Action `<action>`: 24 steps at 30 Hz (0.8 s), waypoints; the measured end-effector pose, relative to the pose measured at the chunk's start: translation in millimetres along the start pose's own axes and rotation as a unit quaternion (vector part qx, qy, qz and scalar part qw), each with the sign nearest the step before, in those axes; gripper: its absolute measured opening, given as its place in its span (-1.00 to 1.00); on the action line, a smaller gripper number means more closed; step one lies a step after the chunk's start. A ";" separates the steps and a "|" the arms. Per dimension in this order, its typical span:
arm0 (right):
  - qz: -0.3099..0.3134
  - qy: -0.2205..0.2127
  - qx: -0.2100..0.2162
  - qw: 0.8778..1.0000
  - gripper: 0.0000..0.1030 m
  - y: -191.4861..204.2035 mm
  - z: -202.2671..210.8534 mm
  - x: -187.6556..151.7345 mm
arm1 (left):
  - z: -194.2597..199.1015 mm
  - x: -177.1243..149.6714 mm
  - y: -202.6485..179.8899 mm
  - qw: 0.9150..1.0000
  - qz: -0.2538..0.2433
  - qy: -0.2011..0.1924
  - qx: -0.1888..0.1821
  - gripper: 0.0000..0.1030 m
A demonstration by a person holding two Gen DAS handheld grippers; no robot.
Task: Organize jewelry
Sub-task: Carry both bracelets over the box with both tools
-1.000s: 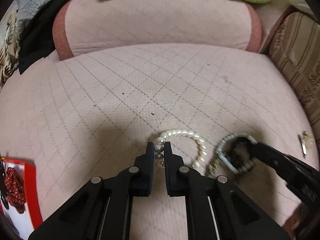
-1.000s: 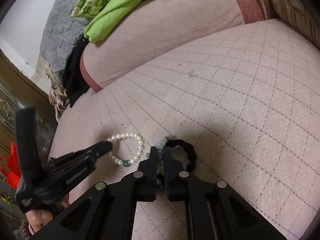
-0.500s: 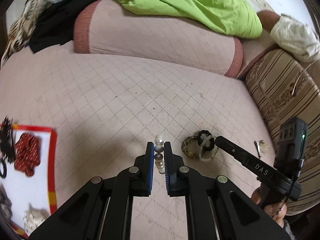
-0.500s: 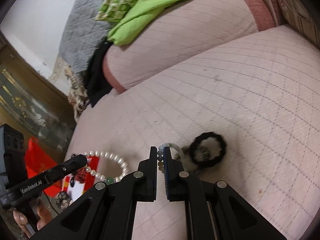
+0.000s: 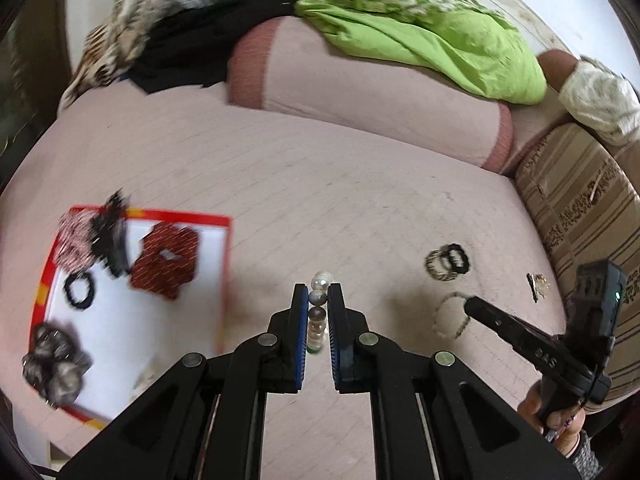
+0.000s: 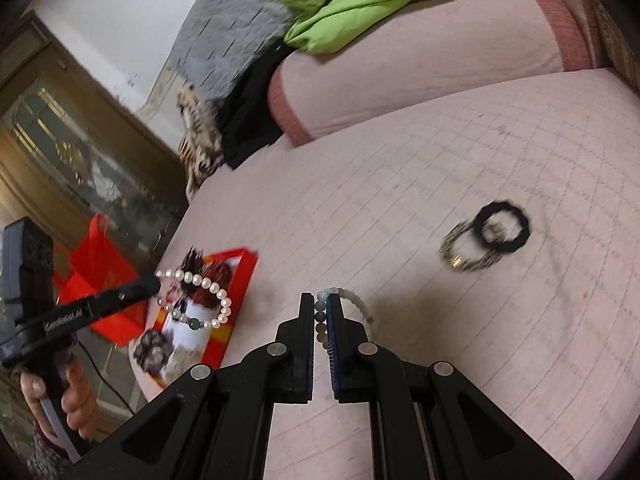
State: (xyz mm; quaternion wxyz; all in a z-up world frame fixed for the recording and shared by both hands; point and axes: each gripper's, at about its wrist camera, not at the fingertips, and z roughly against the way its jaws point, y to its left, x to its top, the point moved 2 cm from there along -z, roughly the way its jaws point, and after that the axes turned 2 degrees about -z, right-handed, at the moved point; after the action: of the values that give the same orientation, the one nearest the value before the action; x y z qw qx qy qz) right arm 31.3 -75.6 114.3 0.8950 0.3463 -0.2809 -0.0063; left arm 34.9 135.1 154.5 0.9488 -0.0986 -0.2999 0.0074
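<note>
My left gripper (image 5: 318, 300) is shut on a white pearl bracelet (image 5: 320, 282), held in the air above the pink sofa seat; the right wrist view shows the bracelet (image 6: 200, 300) hanging over the tray. My right gripper (image 6: 320, 308) is shut on a pale green bead bracelet (image 6: 352, 300), also lifted; it shows in the left wrist view (image 5: 450, 316). A red-rimmed white tray (image 5: 140, 320) lies at the left with hair ties and scrunchies in it. A black hair tie (image 6: 504, 230) and a gold-speckled band (image 6: 464, 256) lie on the seat.
A small gold piece (image 5: 538, 286) lies by the striped armrest (image 5: 580, 208). A green blanket (image 5: 420, 36) and dark clothes (image 5: 180, 60) lie on the sofa back. A red bag (image 6: 100, 276) sits beyond the seat's left edge.
Both grippers have lifted their bracelets off the seat and swung left toward the tray. The black tie and speckled band stay on the seat.
</note>
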 end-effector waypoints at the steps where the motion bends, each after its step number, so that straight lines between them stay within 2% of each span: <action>1: 0.003 0.003 0.000 1.000 -0.86 4.9 -1.3 -2.5 | 3.2 -3.3 10.7 1.000 0.010 0.000 0.003 -0.82; 7: 0.030 0.032 0.002 0.999 -0.86 48.3 -19.2 -15.3 | 14.0 -21.7 72.9 0.998 0.062 -0.011 0.025 -0.82; 15: 0.067 0.060 0.014 0.996 -0.86 111.9 -54.3 -13.3 | -3.8 -48.1 152.9 0.989 0.143 0.009 0.025 -0.82; 24: 0.116 0.099 0.017 0.988 -0.86 174.6 -105.4 -19.3 | -19.2 -56.5 212.7 0.981 0.191 0.008 0.033 -0.82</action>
State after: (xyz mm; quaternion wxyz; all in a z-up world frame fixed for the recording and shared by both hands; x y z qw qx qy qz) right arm 36.5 126.1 150.1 0.9070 0.3259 -0.2294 0.1362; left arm 9.1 336.1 66.4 0.9349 -0.1225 -0.2679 0.1978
